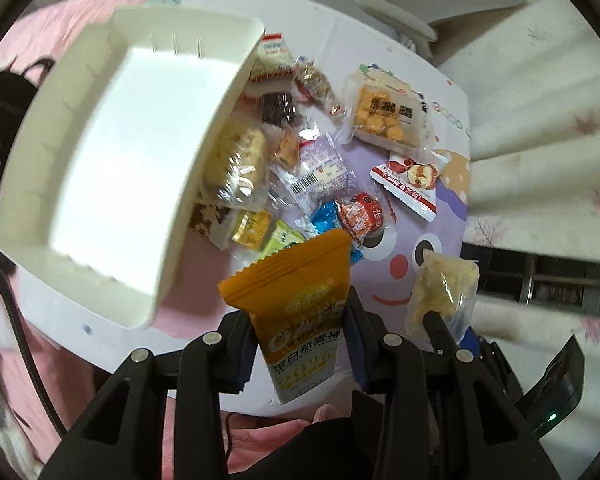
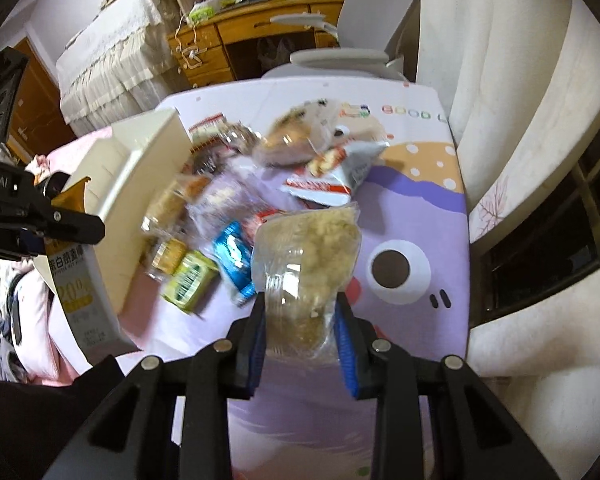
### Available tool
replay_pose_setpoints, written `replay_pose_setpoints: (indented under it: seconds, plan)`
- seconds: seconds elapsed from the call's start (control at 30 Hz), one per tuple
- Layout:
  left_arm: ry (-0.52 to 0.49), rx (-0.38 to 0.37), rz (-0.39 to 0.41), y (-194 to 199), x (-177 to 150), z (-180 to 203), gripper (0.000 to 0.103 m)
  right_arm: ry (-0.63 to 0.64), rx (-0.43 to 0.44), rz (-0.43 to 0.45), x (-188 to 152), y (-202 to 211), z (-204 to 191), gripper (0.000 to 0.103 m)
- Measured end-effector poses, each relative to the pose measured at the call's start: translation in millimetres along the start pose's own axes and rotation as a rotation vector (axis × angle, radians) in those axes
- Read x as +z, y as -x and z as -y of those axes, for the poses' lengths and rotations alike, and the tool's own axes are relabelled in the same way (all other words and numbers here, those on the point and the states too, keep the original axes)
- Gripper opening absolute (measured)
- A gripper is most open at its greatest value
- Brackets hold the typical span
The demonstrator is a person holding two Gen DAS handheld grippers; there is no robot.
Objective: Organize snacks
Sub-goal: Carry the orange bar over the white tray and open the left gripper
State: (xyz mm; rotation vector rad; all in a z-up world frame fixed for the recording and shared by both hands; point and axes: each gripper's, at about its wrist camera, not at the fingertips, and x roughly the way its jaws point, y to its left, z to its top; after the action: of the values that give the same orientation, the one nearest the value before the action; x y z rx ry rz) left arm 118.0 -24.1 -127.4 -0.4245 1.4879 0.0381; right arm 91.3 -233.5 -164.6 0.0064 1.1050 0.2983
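Both grippers loaded | left gripper (image 1: 300, 344) clamps orange packet (image 1: 300, 308) | right gripper (image 2: 300, 336) clamps clear bag (image 2: 304, 264)

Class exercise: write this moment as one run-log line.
left tool: shut on orange oat-bar packet | right tool: shut on clear crumbly snack bag | white bin: empty | loose snacks beside bin

Snack pile (image 1: 300, 152) lies on the table (image 1: 440, 240), right of the bin (image 1: 112, 160).
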Motion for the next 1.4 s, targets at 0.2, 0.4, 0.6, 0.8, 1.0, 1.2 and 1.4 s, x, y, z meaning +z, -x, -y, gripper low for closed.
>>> replay_pose_setpoints:
  seconds: [0.2,0.4,0.6,0.8,1.0,1.2,1.4]
  plan:
    - [-0.094,-0.012,0.034,34.6,7.1,-27.0,0.037,-0.043,-0.007,0.045,3.5,15.1,-36.0,0.031]
    - [-0.156,-0.027,0.076,61.0,17.4,-59.9,0.037,-0.075,0.001,0.093,9.3,24.4,-78.0,0.031]
    - [-0.200,-0.018,0.095,75.8,36.2,-95.6,0.037,-0.096,0.035,0.141,17.2,25.0,-121.5,0.031]
    - [-0.256,-0.008,0.117,88.1,57.4,-131.8,0.037,-0.099,0.075,0.195,27.1,20.5,-166.5,0.028]
    - [-0.283,0.007,0.119,90.7,77.9,-166.9,0.037,-0.062,0.109,0.214,37.0,10.4,-212.3,0.005]
    - [-0.281,0.032,0.104,83.0,88.3,-196.7,0.040,-0.028,0.121,0.173,33.5,-7.4,-243.9,0.005]
    - [-0.286,0.023,0.121,81.6,83.8,-204.1,0.063,-0.017,0.127,0.135,27.9,-15.7,-257.2,0.006]
